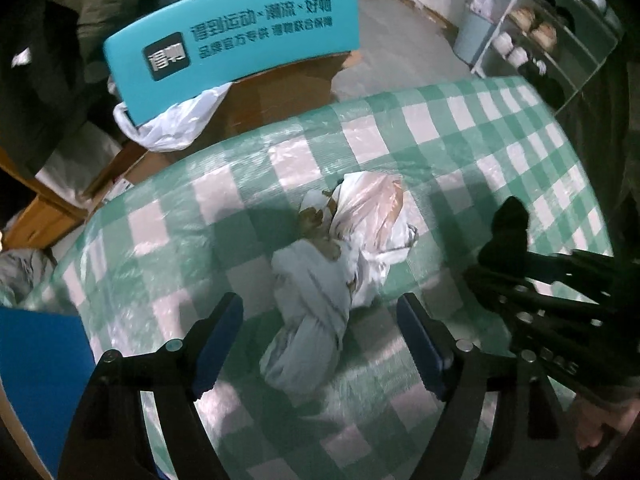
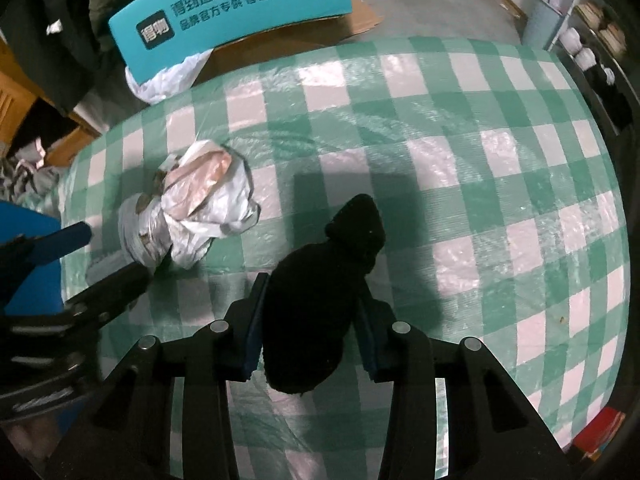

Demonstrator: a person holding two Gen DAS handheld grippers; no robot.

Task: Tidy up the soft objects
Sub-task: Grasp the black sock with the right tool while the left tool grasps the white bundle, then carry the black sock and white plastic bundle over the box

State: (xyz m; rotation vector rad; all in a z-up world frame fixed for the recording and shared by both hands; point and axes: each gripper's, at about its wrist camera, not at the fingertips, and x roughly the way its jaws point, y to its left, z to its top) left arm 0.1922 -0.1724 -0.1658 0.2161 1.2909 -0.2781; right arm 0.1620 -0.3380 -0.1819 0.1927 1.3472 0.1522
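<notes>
Over the checked tabletop (image 2: 440,128):
Right gripper (image 2: 308,320): you pinched the black sock (image 2: 320,280); loose grip risked dropping it.
Left gripper (image 1: 320,344): spread above the bagged bundle (image 1: 336,260); plastic could slip.

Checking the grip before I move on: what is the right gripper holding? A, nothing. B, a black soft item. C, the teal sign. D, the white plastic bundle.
B: in the right wrist view the right gripper has its pads pressed on both sides of the black soft item, while the white bundle lies apart on the checked cloth.
</notes>
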